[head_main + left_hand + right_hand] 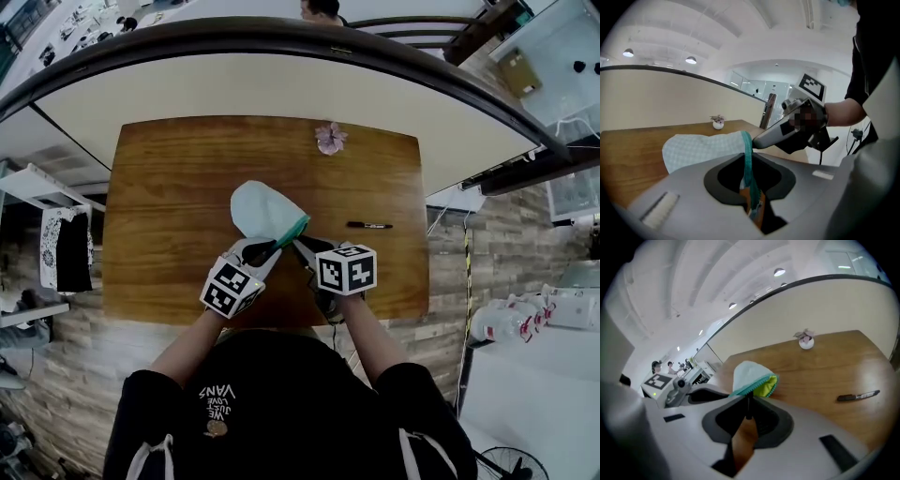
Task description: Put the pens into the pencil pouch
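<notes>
Head view: the left hand-held gripper and right hand-held gripper meet at the near end of the pouch, which sits just ahead of both over the table. One pen lies apart, to the right of the right one.

Left gripper view: its jaws are clamped on the pouch's teal zip edge.

Right gripper view: its jaws pinch a thin dark tab at the zip, and the mouth gapes. The pen lies ahead-right.

Risk: both grips are thin, so a tug could slip the fabric. Freeing one hand-held gripper for the pen may let the mouth fall shut.
</notes>
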A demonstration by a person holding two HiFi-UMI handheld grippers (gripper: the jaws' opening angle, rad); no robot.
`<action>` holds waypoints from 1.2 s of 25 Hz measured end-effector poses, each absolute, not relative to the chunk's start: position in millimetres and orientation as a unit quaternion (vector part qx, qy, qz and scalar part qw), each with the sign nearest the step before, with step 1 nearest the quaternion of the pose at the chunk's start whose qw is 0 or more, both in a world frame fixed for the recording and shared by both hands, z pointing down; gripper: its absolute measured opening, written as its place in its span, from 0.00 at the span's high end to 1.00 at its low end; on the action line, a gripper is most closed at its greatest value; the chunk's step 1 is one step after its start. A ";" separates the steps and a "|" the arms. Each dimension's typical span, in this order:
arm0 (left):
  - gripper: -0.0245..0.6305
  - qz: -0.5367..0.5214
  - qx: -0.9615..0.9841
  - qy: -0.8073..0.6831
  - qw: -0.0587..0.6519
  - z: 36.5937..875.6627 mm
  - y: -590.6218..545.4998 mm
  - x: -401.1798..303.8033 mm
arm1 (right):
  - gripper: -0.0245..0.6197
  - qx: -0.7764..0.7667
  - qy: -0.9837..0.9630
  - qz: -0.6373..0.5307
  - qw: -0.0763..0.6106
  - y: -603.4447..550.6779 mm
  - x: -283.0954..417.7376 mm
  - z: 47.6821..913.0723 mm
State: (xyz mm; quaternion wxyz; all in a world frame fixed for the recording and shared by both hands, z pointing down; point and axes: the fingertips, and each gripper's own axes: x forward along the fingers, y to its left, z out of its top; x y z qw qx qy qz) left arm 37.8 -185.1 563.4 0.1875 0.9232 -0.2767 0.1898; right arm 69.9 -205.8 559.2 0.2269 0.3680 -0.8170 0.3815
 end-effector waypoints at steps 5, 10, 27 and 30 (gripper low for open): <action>0.88 0.095 0.913 -0.302 0.257 537.3 -199.4 33.4 | 0.88 0.366 -0.828 0.390 0.166 -231.8 57.1 531.3; 0.89 0.019 0.899 -0.320 0.298 511.4 -219.2 30.9 | 0.82 0.380 -0.836 0.387 0.081 -255.1 74.3 499.6; 0.89 0.003 0.876 -0.355 0.327 515.7 -250.8 41.8 | 0.79 0.528 -0.734 0.271 0.330 -252.1 280.1 606.9; 0.89 0.011 0.872 -0.360 0.332 521.7 -252.8 44.6 | 0.78 0.519 -0.734 0.255 0.358 -255.7 298.7 618.4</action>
